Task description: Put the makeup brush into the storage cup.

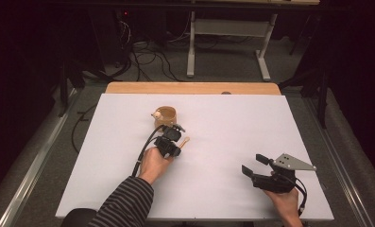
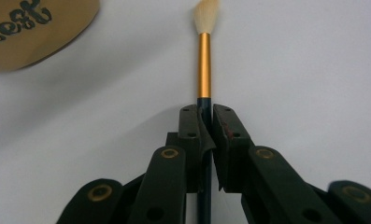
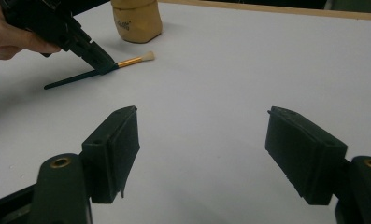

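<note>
In the high view, my left hand-held gripper point(image 1: 175, 137) sits just in front of the tan cup point(image 1: 166, 115), clenched on the brush point(image 1: 183, 141). In the left gripper view, the brush point(image 2: 204, 65) runs straight ahead between the jaws, bristles forward, right of the cup point(image 2: 29, 28). In the right gripper view, my right hand-held gripper point(image 3: 202, 149) stands released, well apart from the cup point(image 3: 136, 18), beside which the brush point(image 3: 127, 61) lies flat on the worktop point(image 3: 248, 70).

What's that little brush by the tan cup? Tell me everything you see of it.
The brush is slim, with a dark handle, a shiny gold-orange metal collar and a pale, soft tuft. It lies flat on the white table, tuft pointing toward the cup's side. The left gripper has its jaws shut on the handle just behind the collar; the tail end sticks out behind.
</note>
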The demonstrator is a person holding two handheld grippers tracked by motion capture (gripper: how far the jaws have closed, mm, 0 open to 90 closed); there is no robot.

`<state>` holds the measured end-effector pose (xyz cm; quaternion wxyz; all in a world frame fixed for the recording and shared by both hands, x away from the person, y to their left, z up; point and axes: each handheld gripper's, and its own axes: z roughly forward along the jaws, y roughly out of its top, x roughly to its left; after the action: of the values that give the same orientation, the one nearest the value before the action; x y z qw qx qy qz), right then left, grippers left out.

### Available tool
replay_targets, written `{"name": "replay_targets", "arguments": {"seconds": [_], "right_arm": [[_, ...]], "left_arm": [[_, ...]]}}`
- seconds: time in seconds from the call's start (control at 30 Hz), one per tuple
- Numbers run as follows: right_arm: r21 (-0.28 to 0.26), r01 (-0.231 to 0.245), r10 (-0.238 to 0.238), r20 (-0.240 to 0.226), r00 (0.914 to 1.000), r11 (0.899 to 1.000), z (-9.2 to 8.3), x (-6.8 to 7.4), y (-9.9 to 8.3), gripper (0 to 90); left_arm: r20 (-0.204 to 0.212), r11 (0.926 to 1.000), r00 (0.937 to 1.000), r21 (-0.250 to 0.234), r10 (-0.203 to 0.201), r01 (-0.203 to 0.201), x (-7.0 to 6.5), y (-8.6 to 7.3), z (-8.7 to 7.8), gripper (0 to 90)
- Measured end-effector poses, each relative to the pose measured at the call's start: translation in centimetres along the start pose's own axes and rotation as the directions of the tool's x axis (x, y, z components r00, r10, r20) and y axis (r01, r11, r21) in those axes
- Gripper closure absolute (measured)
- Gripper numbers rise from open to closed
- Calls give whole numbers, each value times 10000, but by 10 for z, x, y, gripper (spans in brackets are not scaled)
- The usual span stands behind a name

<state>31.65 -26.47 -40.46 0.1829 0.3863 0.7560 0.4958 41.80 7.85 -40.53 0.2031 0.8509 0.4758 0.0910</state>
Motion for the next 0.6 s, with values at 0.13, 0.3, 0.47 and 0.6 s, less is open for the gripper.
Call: {"name": "replay_targets", "arguments": {"seconds": [0.13, 0.3, 0.47, 0.6], "right_arm": [[-19, 38, -38, -23, 10000, 10000, 0, 0, 0, 278], [32, -9, 9, -45, 10000, 10000, 1, 0, 0, 280], [32, 29, -29, -71, 10000, 10000, 1, 0, 0, 282], [26, -58, 58, -122, 9999, 10000, 2, 0, 0, 283]], "left_arm": [[97, 10000, 10000, -68, -11, 12, 1, 0, 0, 825], [264, 9999, 9996, -115, 44, -41, 3, -1, 0, 827], [543, 9991, 9985, -425, 61, -38, 2, -2, -4, 829], [687, 9970, 9975, -766, 186, -133, -1, -3, -11, 830]]}}
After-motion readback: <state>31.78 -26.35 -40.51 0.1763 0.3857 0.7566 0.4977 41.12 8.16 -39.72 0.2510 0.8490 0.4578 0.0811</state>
